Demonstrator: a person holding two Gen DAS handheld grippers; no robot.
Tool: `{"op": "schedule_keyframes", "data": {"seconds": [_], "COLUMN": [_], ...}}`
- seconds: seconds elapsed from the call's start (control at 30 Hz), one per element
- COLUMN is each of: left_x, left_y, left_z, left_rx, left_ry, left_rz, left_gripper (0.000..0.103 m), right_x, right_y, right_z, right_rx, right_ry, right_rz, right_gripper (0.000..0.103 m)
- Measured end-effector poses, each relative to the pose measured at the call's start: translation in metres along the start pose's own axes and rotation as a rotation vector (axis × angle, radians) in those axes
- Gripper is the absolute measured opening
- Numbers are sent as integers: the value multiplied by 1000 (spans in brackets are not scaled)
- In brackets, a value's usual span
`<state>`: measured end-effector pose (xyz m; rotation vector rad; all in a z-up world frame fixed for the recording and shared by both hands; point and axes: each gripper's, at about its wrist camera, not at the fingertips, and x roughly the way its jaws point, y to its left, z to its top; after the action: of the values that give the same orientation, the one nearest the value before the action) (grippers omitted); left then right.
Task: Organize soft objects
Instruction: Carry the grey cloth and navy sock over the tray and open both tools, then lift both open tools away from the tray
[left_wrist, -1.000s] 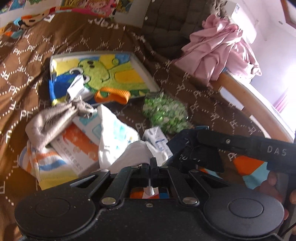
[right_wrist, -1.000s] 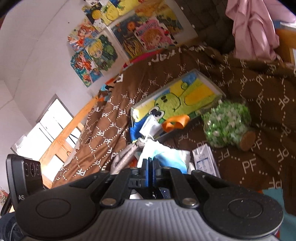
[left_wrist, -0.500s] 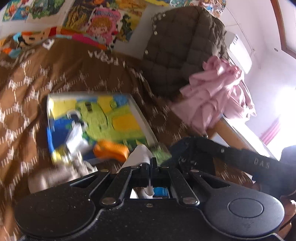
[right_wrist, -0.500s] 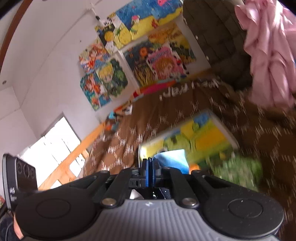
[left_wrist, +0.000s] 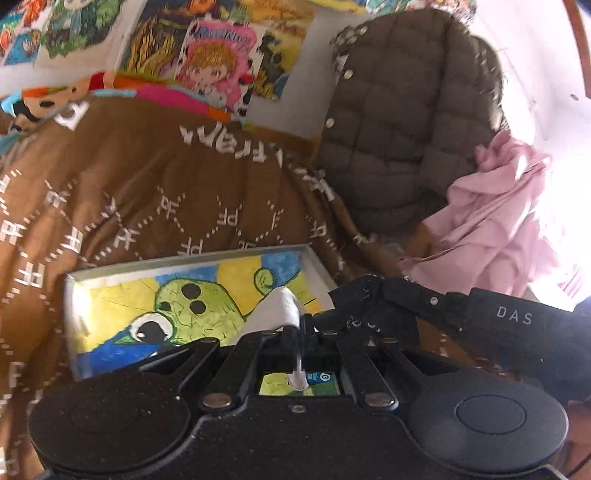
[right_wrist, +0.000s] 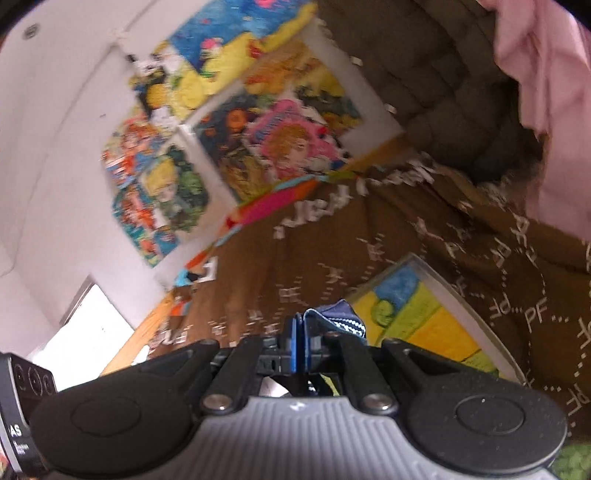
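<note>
In the left wrist view, our left gripper had its fingers clamped on a fold of white cloth, which rose out of the pinch toward 11 o'clock. Past it lay a framed painting of a green cartoon creature, flat on the bed's brown quilt. Our right gripper's black body crossed the frame at 3 o'clock, close beside the left one. We judged the step in hand to be lifting one soft piece with both grippers, likely to spread or fold it. The next move would call for keeping both pinches firm while drawing the cloth taut, then finding a free patch of bed to lay it on.

In the right wrist view, our right gripper also had its fingers together, pinching a cloth edge with a dark blue and white striped band that showed toward 1 o'clock. We could not tell whether this was the same piece the left held.

The surface was a bed, not a worktop. A dark quilted jacket hung at 1 o'clock in the left view, with a pink garment bunched at 3 o'clock. Bright cartoon posters covered the white wall, and a lit window sat at 8 o'clock in the right view.
</note>
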<state>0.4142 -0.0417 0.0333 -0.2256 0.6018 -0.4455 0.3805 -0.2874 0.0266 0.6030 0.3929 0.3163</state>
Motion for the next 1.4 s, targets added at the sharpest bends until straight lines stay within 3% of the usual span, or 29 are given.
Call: {"op": "schedule_keyframes", "data": {"seconds": [0.3, 0.63, 0.9, 0.97, 1.17, 1.4], "left_x": [68, 84, 75, 68, 35, -44], "left_y": [18, 34, 40, 37, 25, 3], "left_z": [-35, -60, -66, -65, -58, -50], "left_rx": [-62, -83, -120, -115, -102, -52], "left_ry": [63, 216, 246, 243, 211, 47], "left_rz": [28, 133, 180, 192, 215, 242], "left_gripper": [1, 2, 18, 31, 51, 72], "right_x": [46, 69, 73, 69, 43, -13], "right_y": [-51, -68, -62, -57, -40, -6], "right_z": [-28, -57, -68, -67, -55, -33], "right_rx": [74, 111, 91, 69, 47, -5], "right_ry": [86, 231, 314, 324, 283, 186], "right_rz": [-60, -110, -137, -153, -163, -147], "right_gripper": [5, 5, 13, 24, 48, 72]}}
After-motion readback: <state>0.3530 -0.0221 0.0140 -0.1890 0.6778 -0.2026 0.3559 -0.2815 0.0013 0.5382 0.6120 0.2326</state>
